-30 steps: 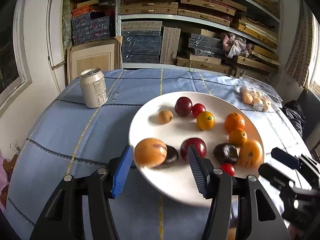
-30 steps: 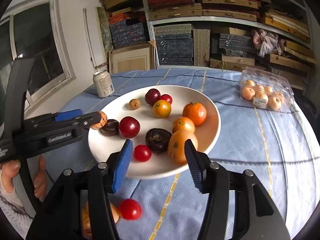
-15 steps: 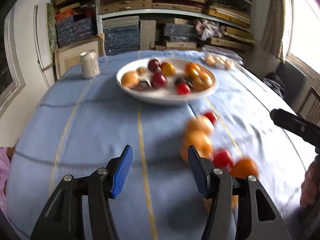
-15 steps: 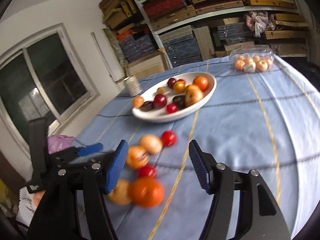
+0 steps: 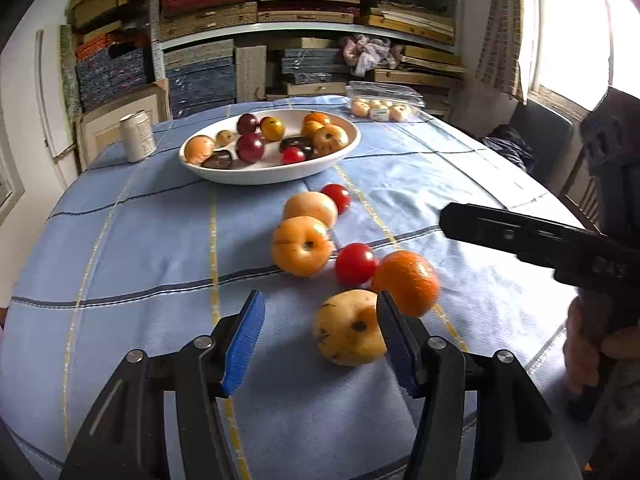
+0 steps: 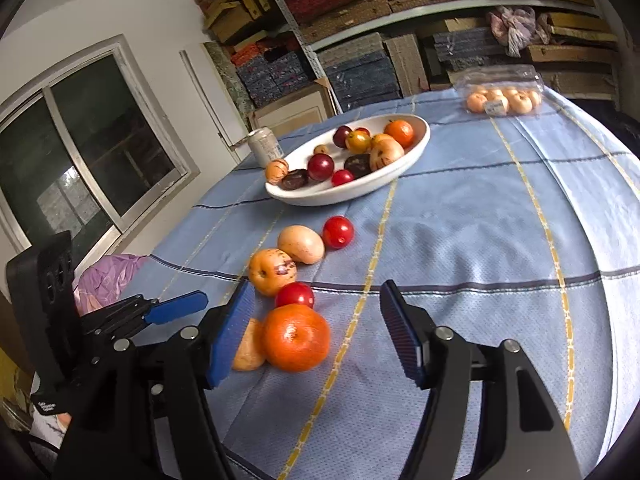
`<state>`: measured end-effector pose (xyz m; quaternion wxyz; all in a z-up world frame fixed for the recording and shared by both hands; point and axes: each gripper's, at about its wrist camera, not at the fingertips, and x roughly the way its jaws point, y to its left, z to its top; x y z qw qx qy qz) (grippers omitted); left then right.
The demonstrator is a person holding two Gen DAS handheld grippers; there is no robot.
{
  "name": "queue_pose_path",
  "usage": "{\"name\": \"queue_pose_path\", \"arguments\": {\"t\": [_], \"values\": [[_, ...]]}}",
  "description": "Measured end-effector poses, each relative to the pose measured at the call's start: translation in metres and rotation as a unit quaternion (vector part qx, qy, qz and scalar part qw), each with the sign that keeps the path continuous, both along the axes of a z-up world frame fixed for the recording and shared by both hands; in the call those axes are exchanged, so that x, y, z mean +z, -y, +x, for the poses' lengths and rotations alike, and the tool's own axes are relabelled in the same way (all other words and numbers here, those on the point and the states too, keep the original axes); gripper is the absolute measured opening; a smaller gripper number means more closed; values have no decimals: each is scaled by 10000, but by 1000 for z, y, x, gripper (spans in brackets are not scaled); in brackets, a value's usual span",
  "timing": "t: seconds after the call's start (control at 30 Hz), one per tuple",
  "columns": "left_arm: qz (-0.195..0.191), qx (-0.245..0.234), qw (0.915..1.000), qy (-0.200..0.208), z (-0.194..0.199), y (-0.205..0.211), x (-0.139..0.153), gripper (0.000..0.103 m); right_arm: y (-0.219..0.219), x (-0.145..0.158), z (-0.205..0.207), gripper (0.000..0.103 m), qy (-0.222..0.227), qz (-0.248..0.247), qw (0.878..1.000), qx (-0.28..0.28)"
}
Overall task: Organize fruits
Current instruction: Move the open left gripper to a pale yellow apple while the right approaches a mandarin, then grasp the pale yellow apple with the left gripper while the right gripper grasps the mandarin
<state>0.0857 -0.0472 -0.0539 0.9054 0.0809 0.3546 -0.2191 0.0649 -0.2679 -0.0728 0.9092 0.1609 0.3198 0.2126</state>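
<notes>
Several loose fruits lie on the blue cloth in front of a white plate (image 5: 256, 176) that holds more fruit. My left gripper (image 5: 320, 344) is open around a yellow spotted fruit (image 5: 346, 330), which sits on the cloth close to the right pad. Beside it lie an orange mandarin (image 5: 406, 282), a red tomato (image 5: 355, 263) and a yellow-orange apple (image 5: 302, 246). My right gripper (image 6: 316, 336) has its jaws opening, with the mandarin (image 6: 296, 338) on the cloth between them, near the left pad. One blue finger (image 6: 176, 307) of the left gripper shows at the left.
A drinks can (image 5: 137, 136) stands left of the plate. A clear plastic box of small fruit (image 5: 382, 106) sits at the far edge. A peach (image 5: 310, 208) and a second tomato (image 5: 337, 197) lie nearer the plate. Purple cloth (image 6: 108, 280) hangs past the table's left edge.
Both grippers have drawn back from the plate to the near part of the table, so the loose fruits now lie right in front of them. The right jaws stand wider apart.
</notes>
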Motion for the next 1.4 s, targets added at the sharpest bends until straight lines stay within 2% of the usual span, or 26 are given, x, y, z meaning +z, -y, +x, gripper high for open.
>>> {"name": "queue_pose_path", "arguments": {"t": [0.17, 0.3, 0.4, 0.5, 0.57, 0.67, 0.9, 1.1, 1.23, 1.4], "values": [[190, -174, 9996, -93, 1, 11, -7, 59, 2, 0, 2, 66, -9, -2, 10000, 12], [183, -136, 9994, -247, 7, 11, -11, 60, 2, -1, 4, 66, -33, -33, 10000, 17], [348, -12, 9987, -367, 11, 11, -17, 60, 1, -2, 4, 66, -43, -87, 10000, 15], [215, 27, 9989, -409, 13, 5, -16, 55, -2, -2, 3, 66, -45, -146, 9999, 53], [131, 54, 9988, -475, 16, 1, -17, 47, -5, -4, 4, 66, -69, -224, 9997, 110], [40, 54, 9986, -520, 18, -1, -18, 47, -10, -5, 4, 66, -77, -328, 9992, 196], [186, 76, 9985, -514, 21, 5, -20, 48, -19, -10, 8, 66, -208, -516, 9981, 282], [-39, 56, 9970, -777, 31, -1, -26, 52, -28, -14, 11, 66, -285, -726, 9961, 410], [-139, 104, 9976, -665, 28, -5, -22, 47, -31, -15, 12, 66, -298, -780, 9955, 453], [-194, 139, 9979, -605, 27, -7, -19, 47, -35, -15, 12, 64, -306, -878, 9943, 528]]}}
